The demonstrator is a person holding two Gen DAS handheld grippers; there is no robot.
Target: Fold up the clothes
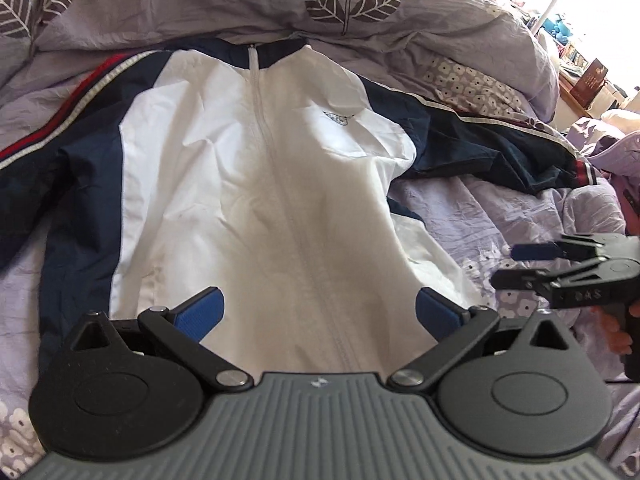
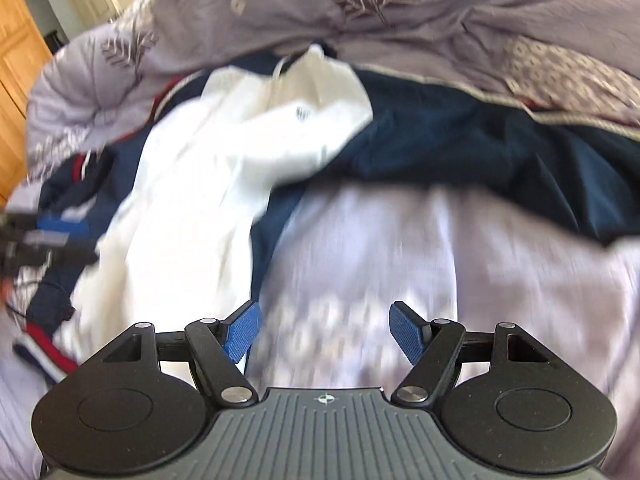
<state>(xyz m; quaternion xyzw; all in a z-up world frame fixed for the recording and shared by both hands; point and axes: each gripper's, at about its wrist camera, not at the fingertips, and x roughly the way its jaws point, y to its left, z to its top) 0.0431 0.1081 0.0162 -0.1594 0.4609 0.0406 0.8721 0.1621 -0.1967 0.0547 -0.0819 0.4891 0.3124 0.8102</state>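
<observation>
A white and navy zip jacket [image 1: 256,168] lies face up and spread out on a bed, collar at the far side, sleeves out to both sides. My left gripper [image 1: 318,308] is open and empty over the jacket's lower hem, astride the zip. My right gripper [image 2: 324,330] is open and empty above the bare sheet, right of the jacket's body [image 2: 192,200] and below its right navy sleeve [image 2: 500,152]. The right gripper also shows at the right edge of the left wrist view [image 1: 516,266]. The right wrist view is motion-blurred.
A lilac duvet [image 1: 280,4] with leaf and flower prints is bunched along the far side of the bed. The lilac sheet [image 1: 480,220] lies under the jacket. A wooden shelf [image 1: 588,84] with items stands at the far right. A wooden door [image 2: 16,80] is at the left.
</observation>
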